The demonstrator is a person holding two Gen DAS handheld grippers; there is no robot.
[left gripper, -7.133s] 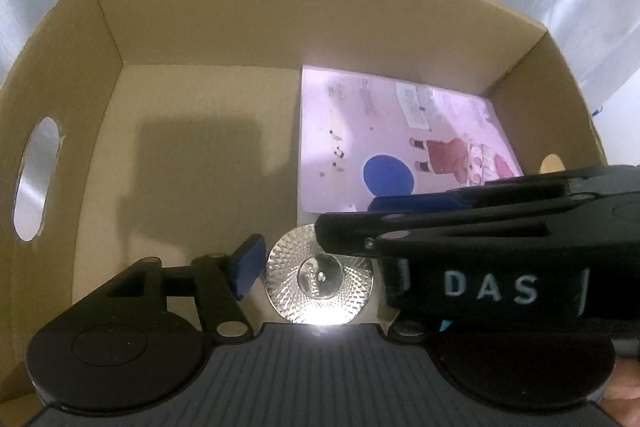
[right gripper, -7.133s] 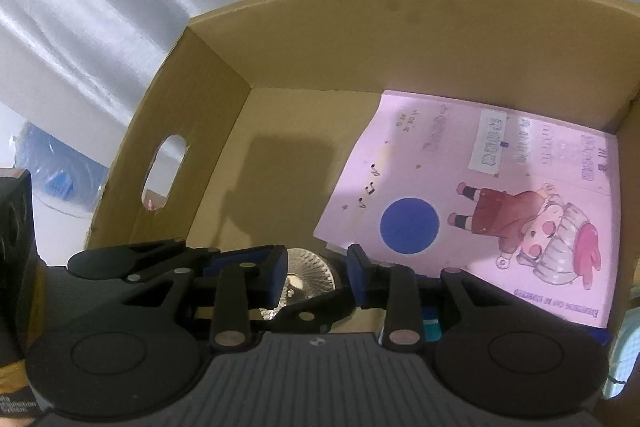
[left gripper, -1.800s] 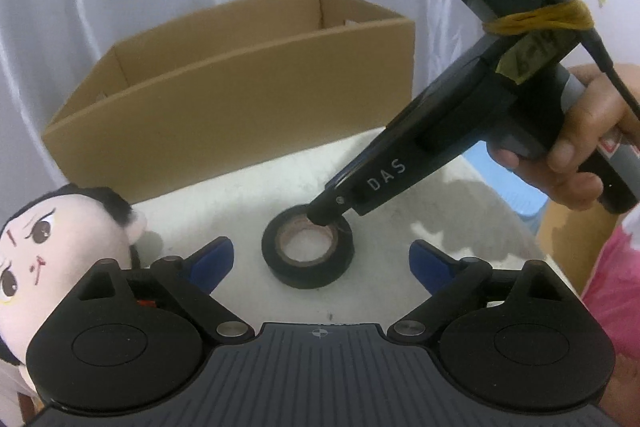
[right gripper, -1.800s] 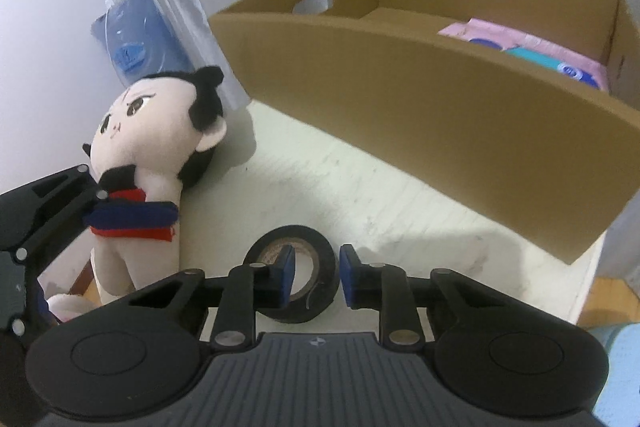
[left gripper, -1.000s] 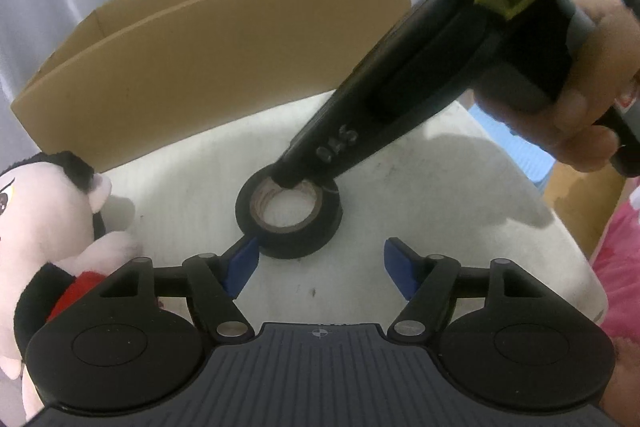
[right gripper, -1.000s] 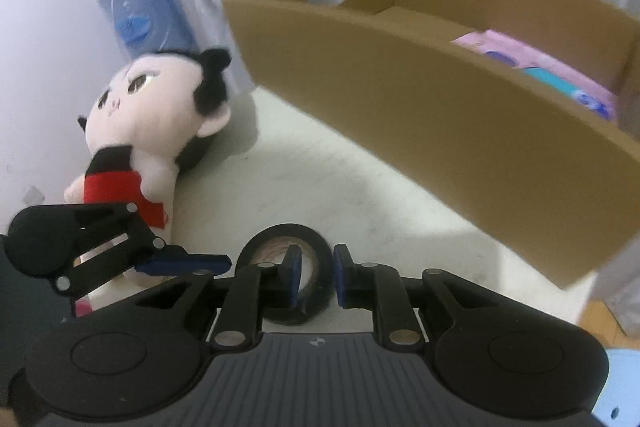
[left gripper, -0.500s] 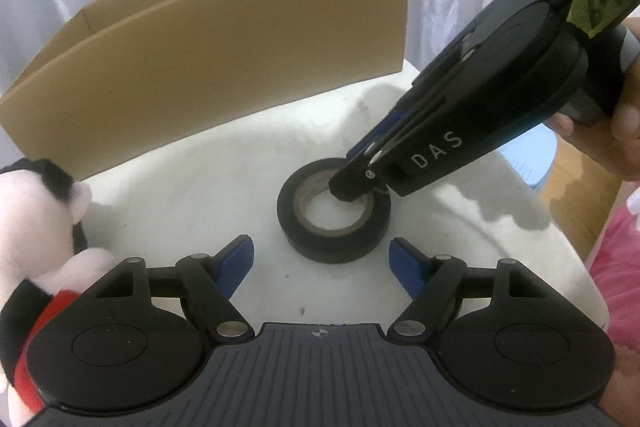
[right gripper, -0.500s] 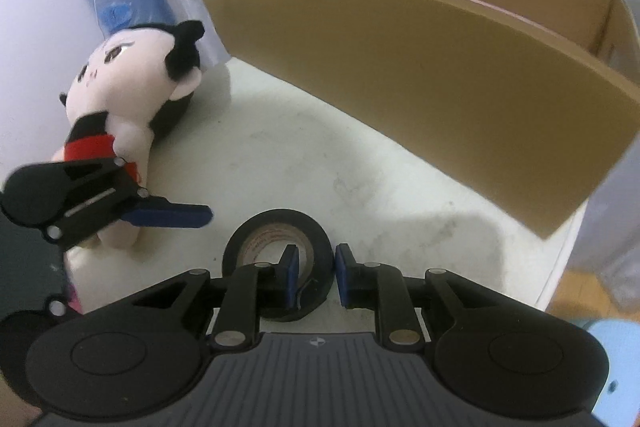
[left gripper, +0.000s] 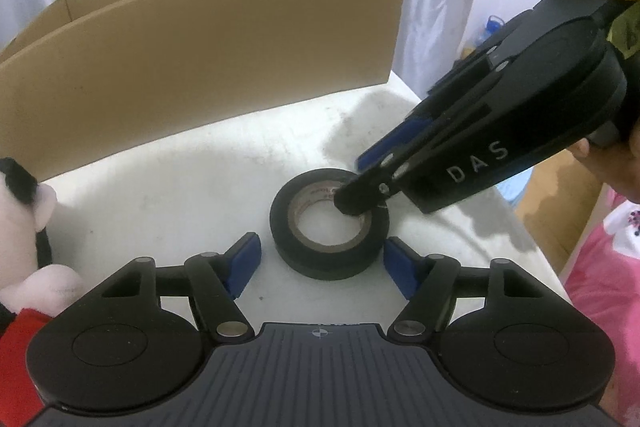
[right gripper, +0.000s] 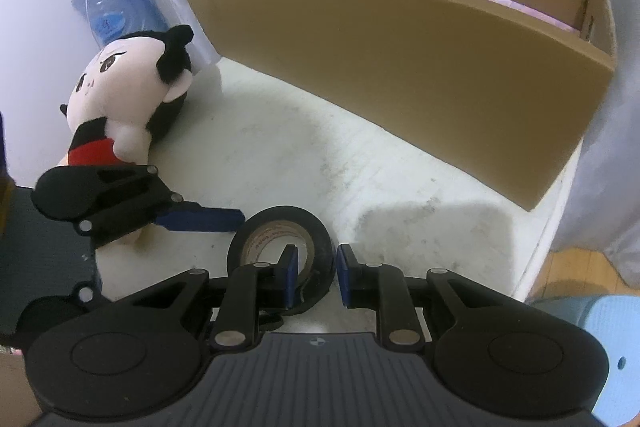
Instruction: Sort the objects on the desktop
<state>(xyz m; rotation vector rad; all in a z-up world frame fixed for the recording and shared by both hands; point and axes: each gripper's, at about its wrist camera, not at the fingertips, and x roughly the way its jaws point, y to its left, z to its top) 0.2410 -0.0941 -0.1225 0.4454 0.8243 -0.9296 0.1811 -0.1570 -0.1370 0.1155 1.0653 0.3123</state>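
One "DAS"-marked right hand-held gripper [left gripper: 362, 201]

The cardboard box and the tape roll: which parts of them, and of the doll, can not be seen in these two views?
- Cardboard box: its floor is hidden by the near wall in both views; only a pink strip shows in the right wrist view.
- Tape roll: its near side is hidden by the right gripper fingers in the right wrist view.
- Plush doll: cut off by the left edge in the left wrist view.

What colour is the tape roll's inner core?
Tan cardboard with red print inside the black tape roll; the left wrist view shows it best.
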